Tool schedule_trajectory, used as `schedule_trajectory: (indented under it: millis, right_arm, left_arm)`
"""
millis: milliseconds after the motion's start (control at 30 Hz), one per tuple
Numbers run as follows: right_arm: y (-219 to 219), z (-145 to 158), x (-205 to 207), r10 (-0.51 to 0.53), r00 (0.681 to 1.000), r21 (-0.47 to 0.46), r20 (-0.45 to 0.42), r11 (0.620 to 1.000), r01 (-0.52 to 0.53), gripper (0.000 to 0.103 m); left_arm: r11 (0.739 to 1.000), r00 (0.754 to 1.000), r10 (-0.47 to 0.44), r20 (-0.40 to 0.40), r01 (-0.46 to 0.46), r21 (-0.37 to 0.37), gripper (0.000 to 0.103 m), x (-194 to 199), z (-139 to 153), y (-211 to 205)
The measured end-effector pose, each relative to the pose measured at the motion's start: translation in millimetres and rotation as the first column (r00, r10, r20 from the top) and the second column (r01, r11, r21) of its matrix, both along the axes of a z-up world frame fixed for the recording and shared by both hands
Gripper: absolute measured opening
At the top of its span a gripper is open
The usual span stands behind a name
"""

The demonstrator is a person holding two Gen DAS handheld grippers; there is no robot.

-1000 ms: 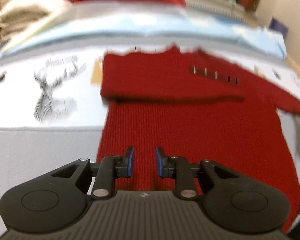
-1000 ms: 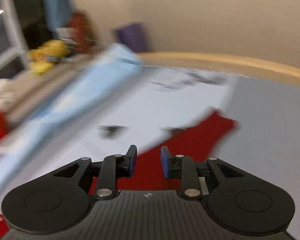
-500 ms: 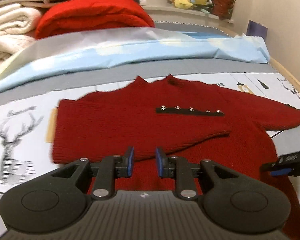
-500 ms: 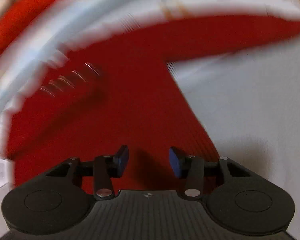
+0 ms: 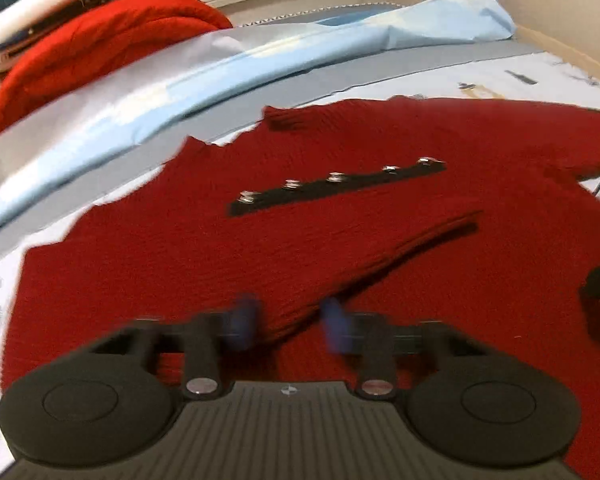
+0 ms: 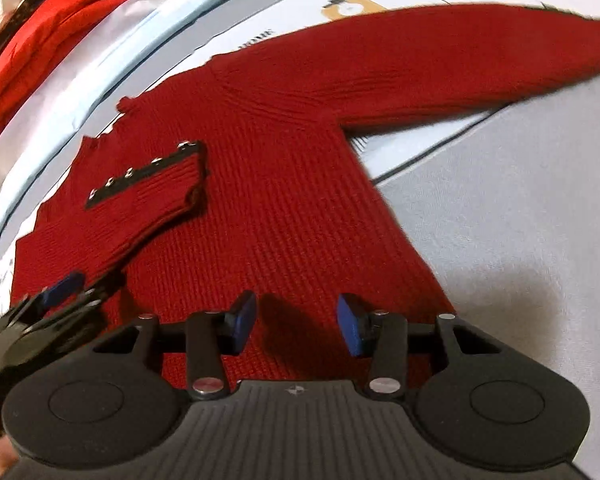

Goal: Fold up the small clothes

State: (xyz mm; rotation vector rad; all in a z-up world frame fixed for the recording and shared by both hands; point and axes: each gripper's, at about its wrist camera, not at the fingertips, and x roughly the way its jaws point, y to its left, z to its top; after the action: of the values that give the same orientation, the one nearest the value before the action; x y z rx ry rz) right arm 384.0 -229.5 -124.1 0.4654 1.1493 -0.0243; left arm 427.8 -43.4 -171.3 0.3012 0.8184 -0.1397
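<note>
The dark red knitted sweater [image 6: 284,184] lies flat on the grey bedspread [image 6: 520,208], one sleeve folded across. The left gripper [image 5: 288,322] has just been closing; blur hides any catch. The right gripper [image 6: 296,322] hovers half-open, empty. Both should pinch the hem evenly.

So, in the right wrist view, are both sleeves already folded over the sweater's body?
No, the right-hand sleeve of the sweater lies stretched out flat.
</note>
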Motion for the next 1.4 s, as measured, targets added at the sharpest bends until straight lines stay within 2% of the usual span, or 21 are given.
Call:
schedule_trajectory:
  millis: [100, 167, 200, 267, 300, 367, 467, 500, 533, 567, 600, 667, 767, 833, 900, 1000, 1133, 1167, 1200, 1300, 1400]
  right_arm:
    - [5.0, 0.9, 1.9, 0.019, 1.0, -0.011, 0.0, 1.0, -0.019, 0.047]
    - [6.2, -0.7, 3.4, 0.016, 1.0, -0.012, -0.008, 1.0, -0.016, 0.047]
    - [7.4, -0.8, 4.1, 0.015, 1.0, -0.011, -0.01, 1.0, -0.015, 0.047]
    - [10.9, 0.2, 4.9, 0.019, 1.0, -0.012, -0.007, 1.0, -0.019, 0.047]
    - [9.6, 3.2, 0.1, 0.024, 1.0, -0.014, -0.004, 1.0, -0.024, 0.047]
    - [12.8, 5.3, -0.6, 0.027, 1.0, -0.01, -0.001, 1.0, -0.027, 0.047]
    - [15.8, 9.5, -2.6, 0.031, 1.0, -0.005, 0.005, 1.0, -0.031, 0.047]
    - [17.5, 11.1, -2.8, 0.034, 0.999, -0.012, 0.011, 0.999, -0.034, 0.047]
    - [18.6, 12.5, -3.1, 0.036, 0.999, -0.023, 0.016, 0.999, -0.036, 0.047]
    - [18.9, 13.7, -3.7, 0.035, 0.999, -0.039, 0.023, 0.999, -0.034, 0.047]
    - [18.3, 14.2, -4.4, 0.032, 0.999, -0.053, 0.029, 0.998, -0.03, 0.047]
    - [16.8, 13.4, -3.0, 0.01, 0.999, -0.08, 0.033, 0.997, -0.008, 0.047]
    - [6.3, 10.7, -2.5, -0.051, 0.998, -0.098, 0.036, 0.994, 0.054, 0.048]
    - [-1.0, 8.4, -2.3, -0.098, 0.994, -0.107, 0.038, 0.989, 0.102, 0.047]
    - [-7.6, 5.8, -1.9, -0.143, 0.989, -0.114, 0.039, 0.983, 0.146, 0.047]
    - [-14.9, 2.5, -1.0, -0.183, 0.982, -0.105, 0.038, 0.977, 0.186, 0.047]
    - [-17.0, 5.0, 2.0, -0.209, 0.976, -0.129, 0.062, 0.968, 0.216, 0.047]
    - [-17.4, 6.6, 3.3, -0.214, 0.974, -0.142, 0.07, 0.965, 0.222, 0.047]
    - [-18.2, 8.2, 4.6, -0.218, 0.973, -0.157, 0.077, 0.961, 0.228, 0.047]
    - [-22.5, 7.5, 8.2, -0.218, 0.972, -0.176, 0.086, 0.957, 0.23, 0.048]
    - [-26.8, -4.1, 13.3, -0.207, 0.977, -0.163, 0.047, 0.963, 0.212, 0.049]
  left_arm:
    - [0.981, 0.992, 0.126, -0.003, -0.125, -0.148, 0.01, 10.0, 34.6, 49.9]
    - [0.955, 0.967, 0.25, 0.049, -0.238, -0.177, 0.01, 10.4, 63.9, 93.6]
    - [0.932, 0.945, 0.321, 0.07, -0.301, -0.202, 0.01, 8.0, 77.6, 121.5]
    - [0.858, 0.874, 0.476, 0.1, -0.437, -0.268, 0.01, -4.1, 99.5, 188.6]
    - [0.813, 0.825, 0.555, 0.112, -0.509, -0.282, 0.01, -12.5, 106.0, 222.2]
    - [0.674, 0.67, 0.732, 0.126, -0.683, -0.282, 0.01, -33.8, 111.0, 295.8]
    - [0.391, 0.378, 0.92, 0.102, -0.88, -0.268, 0.017, -73.2, 105.2, 388.2]
    - [0.333, 0.33, 0.942, 0.063, -0.894, -0.299, 0.018, -83.5, 101.8, 406.0]
    - [0.301, 0.315, 0.949, 0.014, -0.892, -0.337, 0.018, -91.3, 98.0, 417.7]
    - [0.306, 0.338, 0.941, -0.027, -0.881, -0.362, 0.019, -93.4, 95.3, 421.0]
    - [0.334, 0.387, 0.92, -0.067, -0.86, -0.385, 0.023, -89.1, 92.2, 418.3]
    - [0.401, 0.505, 0.851, -0.145, -0.802, -0.442, 0.025, -77.6, 82.3, 404.8]
    - [0.47, 0.667, 0.683, -0.296, -0.713, -0.521, 0.025, -55.3, 53.3, 373.7]
    - [0.49, 0.73, 0.557, -0.396, -0.674, -0.554, 0.028, -41.1, 30.5, 354.5]
    - [0.527, 0.759, 0.457, -0.465, -0.652, -0.546, 0.03, -29.2, 8.4, 330.4]
    - [0.604, 0.776, 0.413, -0.476, -0.625, -0.495, 0.03, -21.2, -11.4, 307.2]
    - [0.63, 0.798, 0.398, -0.452, -0.596, -0.498, 0.029, -16.7, -20.0, 296.4]
    - [0.638, 0.807, 0.389, -0.445, -0.584, -0.501, 0.024, -18.5, -21.0, 296.2]
    - [0.653, 0.819, 0.374, -0.435, -0.566, -0.503, 0.011, -21.4, -20.9, 294.6]
    - [0.728, 0.854, 0.355, -0.379, -0.507, -0.462, 0.009, -21.8, -20.8, 280.0]
    - [0.747, 0.852, 0.358, -0.382, -0.507, -0.43, 0.008, -28.6, -17.8, 282.1]
